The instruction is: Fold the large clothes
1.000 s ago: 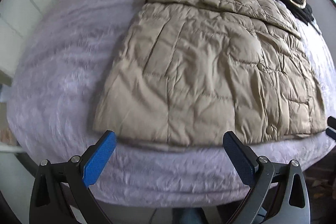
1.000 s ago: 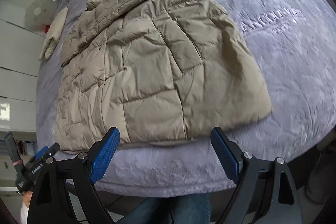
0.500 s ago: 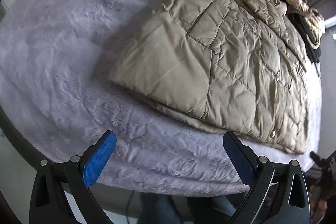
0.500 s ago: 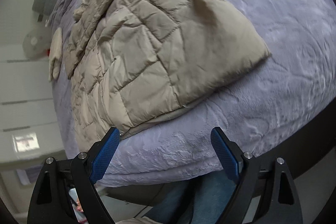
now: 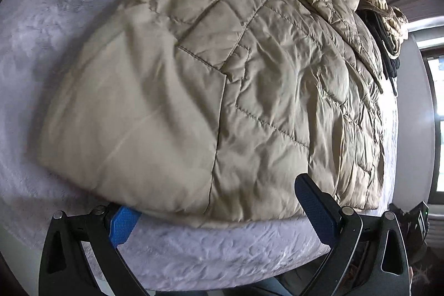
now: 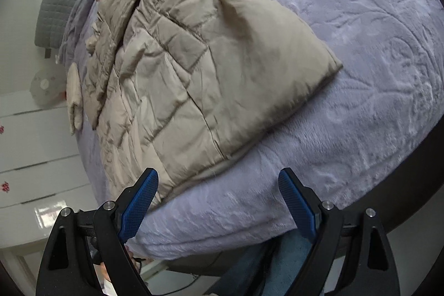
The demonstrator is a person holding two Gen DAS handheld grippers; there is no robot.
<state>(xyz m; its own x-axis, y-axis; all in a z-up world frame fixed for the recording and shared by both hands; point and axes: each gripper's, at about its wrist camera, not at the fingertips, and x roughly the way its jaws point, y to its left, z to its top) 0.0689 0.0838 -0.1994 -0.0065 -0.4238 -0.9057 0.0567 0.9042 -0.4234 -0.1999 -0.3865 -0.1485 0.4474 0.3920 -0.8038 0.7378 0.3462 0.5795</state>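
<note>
Covering the bed, a lilac blanket [image 6: 360,74]; on it we log one beige quilted coat [image 5: 222,79], flat. Left gripper [image 5: 219,208]: jaws wide apart, straddling the coat's hem. Right gripper [image 6: 219,194]: jaws wide apart, holding nothing.

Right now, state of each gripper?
Left gripper: open, straddling the hem of the beige puffer jacket, not clamped.
Right gripper: open, holding nothing, at the jacket's hem.

You get soft daylight from the window [image 5: 437,115]; the jacket [image 5: 211,90] blurs near its left hem, and fisheye bending darkens every edge.
</note>
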